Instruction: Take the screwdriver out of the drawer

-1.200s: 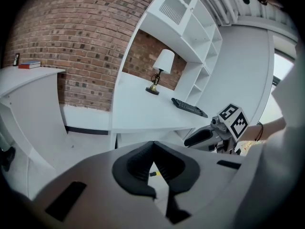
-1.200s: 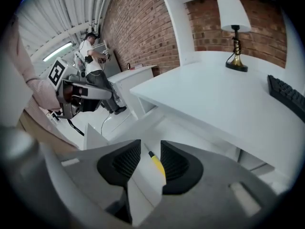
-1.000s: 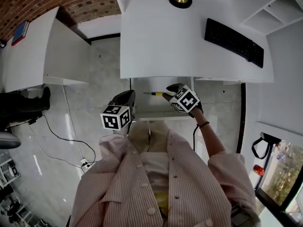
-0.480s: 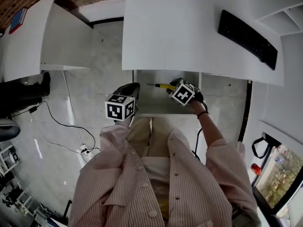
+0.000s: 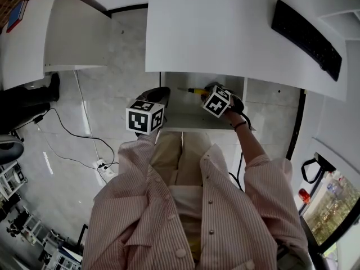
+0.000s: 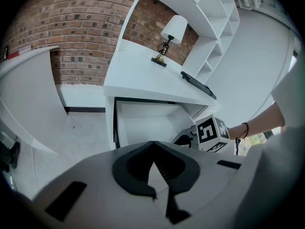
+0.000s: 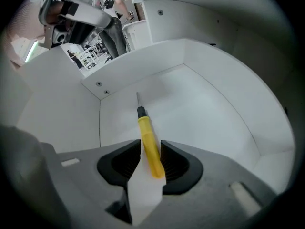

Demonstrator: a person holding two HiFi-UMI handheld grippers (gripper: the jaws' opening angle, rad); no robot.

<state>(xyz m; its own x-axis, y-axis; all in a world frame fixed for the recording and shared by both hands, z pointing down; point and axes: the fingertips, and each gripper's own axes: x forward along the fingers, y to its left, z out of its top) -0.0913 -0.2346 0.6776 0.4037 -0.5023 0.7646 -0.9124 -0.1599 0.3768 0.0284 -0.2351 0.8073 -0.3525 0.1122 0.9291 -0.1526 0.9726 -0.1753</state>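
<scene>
Screwdriver (image 7: 147,132): yellow handle pinched between the pressed-in jaws of the right gripper (image 7: 151,148), metal shaft pointing toward a far corner of the drawer (image 7: 214,109). It lies within the open drawer; contact with the drawer floor cannot be confirmed. The handle's rear end is hidden between the jaws.

Left gripper (image 6: 152,147): jaws pressed together, nothing between them, held at the drawer's left edge.

Surroundings: the white drawer projects from under a white desk (image 5: 225,27) bearing a black keyboard (image 5: 306,30) and a lamp (image 6: 169,35). Brick wall (image 6: 71,27) behind; grey floor (image 5: 112,66) with a loose cable (image 5: 73,134). In the head view the marker cube covers the right gripper's jaws.
</scene>
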